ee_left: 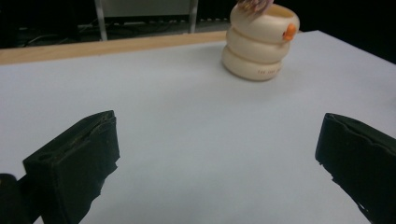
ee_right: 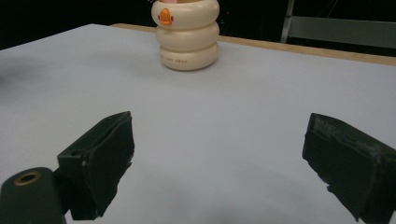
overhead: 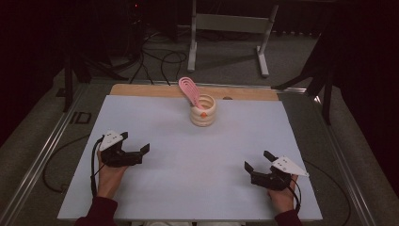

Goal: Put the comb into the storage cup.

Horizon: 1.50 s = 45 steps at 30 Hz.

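Observation:
A cream ribbed holder [overhead: 203,111] shaped like three stacked rings, with a small orange mark on its side, stands upright at the far middle of the white sheet [overhead: 188,155]. A pink looped utensil [overhead: 188,88] leans out of it toward the back left. The left gripper view has the holder [ee_left: 259,44] ahead to the right; in the right gripper view the holder [ee_right: 187,35] is ahead to the left. My left gripper [overhead: 135,143] rests open at the near left, nothing between its jaws. At the near right my right gripper [overhead: 259,160] is open and empty too.
A bare wooden strip [overhead: 141,90] of the table runs behind the white sheet. Beyond the table stand a white metal frame [overhead: 230,28] and cables [overhead: 160,59] on the grey floor. Metal rails [overhead: 42,150] run along both table sides.

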Each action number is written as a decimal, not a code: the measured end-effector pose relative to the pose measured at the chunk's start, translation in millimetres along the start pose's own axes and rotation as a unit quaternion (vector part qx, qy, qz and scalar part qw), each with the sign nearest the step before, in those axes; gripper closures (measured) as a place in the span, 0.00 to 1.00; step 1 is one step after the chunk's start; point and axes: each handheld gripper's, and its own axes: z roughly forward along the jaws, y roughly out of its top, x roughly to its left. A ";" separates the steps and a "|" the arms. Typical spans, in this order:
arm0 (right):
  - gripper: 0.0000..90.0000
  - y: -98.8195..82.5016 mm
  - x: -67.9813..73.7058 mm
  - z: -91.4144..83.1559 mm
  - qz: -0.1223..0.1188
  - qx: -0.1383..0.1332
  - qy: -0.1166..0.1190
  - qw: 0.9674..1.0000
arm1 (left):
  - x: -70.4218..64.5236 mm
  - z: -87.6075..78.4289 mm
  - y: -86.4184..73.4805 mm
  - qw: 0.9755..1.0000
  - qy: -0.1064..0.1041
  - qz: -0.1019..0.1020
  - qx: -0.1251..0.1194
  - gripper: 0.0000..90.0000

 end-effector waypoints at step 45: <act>0.10 2.9 -12.2 -11.4 0.009 -0.009 -0.002 1.000 | -1.1 -66.4 -48.0 0.996 0.078 0.046 -0.004 0.00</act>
